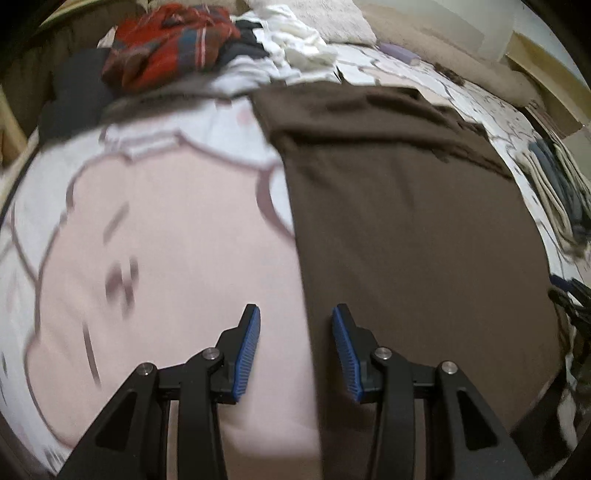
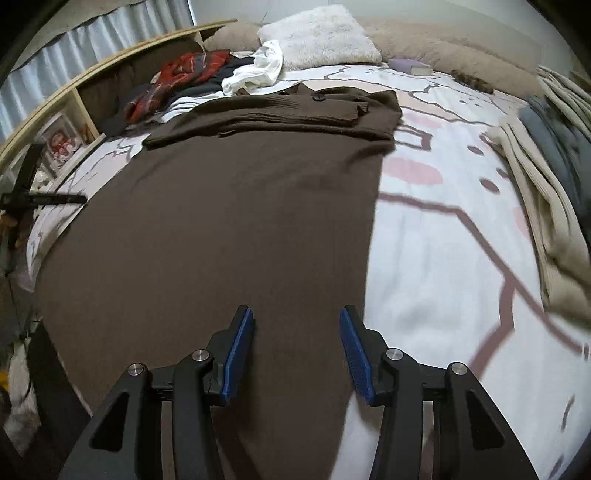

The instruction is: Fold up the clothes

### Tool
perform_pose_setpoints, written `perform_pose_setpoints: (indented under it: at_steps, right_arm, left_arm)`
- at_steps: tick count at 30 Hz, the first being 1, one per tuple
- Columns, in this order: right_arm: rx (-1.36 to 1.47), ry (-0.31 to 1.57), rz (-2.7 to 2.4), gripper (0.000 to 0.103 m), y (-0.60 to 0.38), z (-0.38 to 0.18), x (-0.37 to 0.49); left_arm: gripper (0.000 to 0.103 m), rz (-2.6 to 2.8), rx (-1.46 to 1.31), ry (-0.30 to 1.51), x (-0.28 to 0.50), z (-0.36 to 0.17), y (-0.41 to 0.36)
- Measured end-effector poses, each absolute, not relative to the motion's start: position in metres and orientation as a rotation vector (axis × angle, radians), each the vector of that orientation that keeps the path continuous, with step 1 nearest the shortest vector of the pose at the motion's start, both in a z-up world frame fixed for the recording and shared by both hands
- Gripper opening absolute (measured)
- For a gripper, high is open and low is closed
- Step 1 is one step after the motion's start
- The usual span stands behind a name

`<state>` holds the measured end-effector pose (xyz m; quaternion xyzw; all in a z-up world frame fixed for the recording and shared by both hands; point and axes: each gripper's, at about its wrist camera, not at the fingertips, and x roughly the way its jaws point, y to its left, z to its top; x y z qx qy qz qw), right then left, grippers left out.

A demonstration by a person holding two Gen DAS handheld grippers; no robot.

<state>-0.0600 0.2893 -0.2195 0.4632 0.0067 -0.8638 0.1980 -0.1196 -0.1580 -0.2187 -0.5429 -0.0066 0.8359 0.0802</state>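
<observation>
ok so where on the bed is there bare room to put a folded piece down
One free patch: bedspread between the brown garment and the beige and grey stack. Another: the pink area left of the brown garment. Crowded near the headboard: red plaid clothing, white clothing, fluffy pillow.

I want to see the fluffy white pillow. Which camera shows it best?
The right wrist view. There the fluffy white pillow sits whole and sharp at the head of the bed. The left wrist view catches only a blurry part of it at the top edge.
</observation>
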Motion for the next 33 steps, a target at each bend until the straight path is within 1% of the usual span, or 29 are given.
perform_pose_setpoints:
  at_steps: [2,4,5,9,10,11,13,17,19,22,23,24,25,26,29,32,33]
  right_arm:
    - [1.303,-0.009,-2.42,0.049,0.294,-0.221,-0.05]
    - [1.332,-0.017,-2.428,0.053,0.301,-0.223,-0.037]
    - [1.341,-0.024,-2.428,0.053,0.304,-0.225,-0.032]
    - [1.339,-0.181,-2.417,0.053,0.322,-0.227,-0.02]
    - [1.339,-0.196,-2.413,0.053,0.323,-0.227,-0.018]
    - [1.333,-0.193,-2.419,0.053,0.323,-0.227,-0.016]
    - [1.324,-0.18,-2.435,0.053,0.322,-0.227,-0.012]
    - [1.307,-0.134,-2.472,0.054,0.316,-0.227,-0.009]
    - [1.298,-0.148,-2.474,0.054,0.317,-0.228,-0.008]
    - [1.285,-0.159,-2.48,0.054,0.319,-0.228,-0.008]
    - [1.28,-0.155,-2.486,0.054,0.318,-0.228,-0.007]
    - [1.275,-0.152,-2.493,0.054,0.318,-0.228,-0.006]
    - [1.273,-0.146,-2.502,0.054,0.317,-0.227,-0.006]
    - [1.28,-0.128,-2.518,0.054,0.314,-0.223,-0.006]
    - [1.22,-0.079,-2.526,0.054,0.294,-0.198,-0.001]
    - [1.13,-0.032,-2.515,0.054,0.27,-0.167,0.004]
    - [1.101,-0.017,-2.51,0.054,0.262,-0.157,0.006]
  left_arm:
    - [0.042,2.49,-1.626,-0.03,-0.101,-0.221,-0.155]
    - [0.042,2.49,-1.611,-0.039,-0.079,-0.221,-0.154]
    - [0.042,2.486,-1.608,-0.05,-0.072,-0.221,-0.155]
    - [0.042,2.461,-1.614,-0.102,-0.051,-0.22,-0.159]
    - [0.042,2.45,-1.623,-0.119,-0.048,-0.22,-0.161]
    - [0.044,2.439,-1.633,-0.136,-0.045,-0.22,-0.163]
    - [0.045,2.417,-1.667,-0.155,-0.038,-0.221,-0.163]
    - [0.045,2.403,-1.719,-0.109,-0.024,-0.223,-0.159]
    - [0.045,2.395,-1.75,-0.096,-0.017,-0.225,-0.156]
    - [0.045,2.382,-1.78,-0.141,-0.01,-0.227,-0.157]
    - [0.042,2.374,-1.785,-0.177,-0.009,-0.227,-0.159]
    - [0.036,2.356,-1.792,-0.232,-0.008,-0.227,-0.162]
    - [0.016,2.337,-1.799,-0.287,-0.007,-0.226,-0.166]
    - [0.007,2.319,-1.802,-0.342,-0.006,-0.226,-0.169]
    - [0.007,2.287,-1.773,-0.486,-0.003,-0.217,-0.176]
    - [0.007,2.296,-1.722,-0.511,0.002,-0.205,-0.172]
    - [0.007,2.314,-1.709,-0.482,0.005,-0.202,-0.168]
